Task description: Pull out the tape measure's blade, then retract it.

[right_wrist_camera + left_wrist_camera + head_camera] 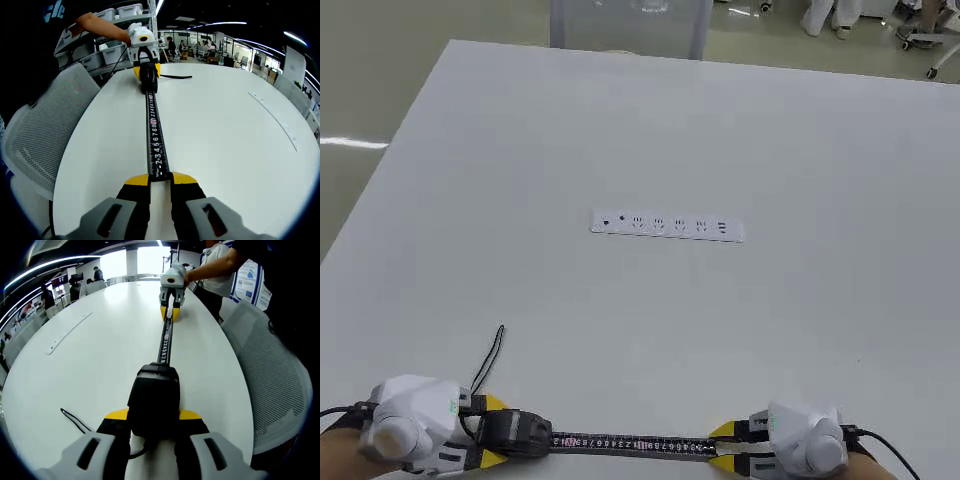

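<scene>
On the white tabletop [720,130], near the front edge: black tape measure case [520,433] squeezed in the left hand-held gripper [495,432], blade [630,443] stretched flat to the right hand-held gripper [725,446], pinched shut on its tip. Looks pulled out now. Next, probably time to let it slide back slowly.

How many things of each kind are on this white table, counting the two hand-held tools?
tape measure: 1
power strip: 1
grippers: 2, the left gripper and the right gripper
Total: 4
</scene>
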The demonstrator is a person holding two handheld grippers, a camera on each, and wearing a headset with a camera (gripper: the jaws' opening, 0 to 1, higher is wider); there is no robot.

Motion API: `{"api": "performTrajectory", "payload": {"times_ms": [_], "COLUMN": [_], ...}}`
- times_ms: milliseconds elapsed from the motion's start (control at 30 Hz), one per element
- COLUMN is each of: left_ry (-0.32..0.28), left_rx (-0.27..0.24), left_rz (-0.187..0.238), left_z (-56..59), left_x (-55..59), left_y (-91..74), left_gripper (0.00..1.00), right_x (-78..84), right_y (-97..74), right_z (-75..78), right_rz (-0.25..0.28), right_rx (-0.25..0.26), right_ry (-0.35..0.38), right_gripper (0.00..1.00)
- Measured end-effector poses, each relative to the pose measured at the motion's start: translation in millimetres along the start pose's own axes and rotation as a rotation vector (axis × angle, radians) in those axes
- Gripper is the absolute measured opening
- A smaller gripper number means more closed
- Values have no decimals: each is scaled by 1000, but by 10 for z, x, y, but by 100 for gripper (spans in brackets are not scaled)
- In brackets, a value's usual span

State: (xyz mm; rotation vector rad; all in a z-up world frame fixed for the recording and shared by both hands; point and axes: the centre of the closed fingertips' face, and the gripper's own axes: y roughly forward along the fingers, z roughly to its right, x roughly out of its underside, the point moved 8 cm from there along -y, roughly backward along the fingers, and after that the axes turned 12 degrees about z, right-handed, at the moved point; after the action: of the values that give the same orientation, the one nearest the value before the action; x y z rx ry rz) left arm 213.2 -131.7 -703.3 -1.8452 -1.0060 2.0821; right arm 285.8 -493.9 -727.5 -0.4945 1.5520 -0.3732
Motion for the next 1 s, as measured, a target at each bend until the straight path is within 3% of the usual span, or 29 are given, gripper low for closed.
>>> {"api": "performTrajectory", "payload": {"times_ms": [167,233,500,567,1000], "left_ry": [-1,-1,-2,3,-1], "left_rx": [-3,-6,-14,-16,-33], "left_rz": [-2,-4,-10,-28,-48], "left_z": [1,-2,3,4,6], "left_x": [-3,7,3,26,27], "left_y": [2,4,12,27,1], "left_gripper": [30,30,31,31,32], "right_x": [10,6,-3,-8,-15], "right_y": [10,-37,-58,-59,-107], "right_z": [6,38,26,24,0], "right_rz": [-9,-18,-18,-16,-21], "right_rx": [8,46,51,55,81], "right_ry": [-12,-7,3,0,22], "right_gripper": [14,14,14,14,23]}}
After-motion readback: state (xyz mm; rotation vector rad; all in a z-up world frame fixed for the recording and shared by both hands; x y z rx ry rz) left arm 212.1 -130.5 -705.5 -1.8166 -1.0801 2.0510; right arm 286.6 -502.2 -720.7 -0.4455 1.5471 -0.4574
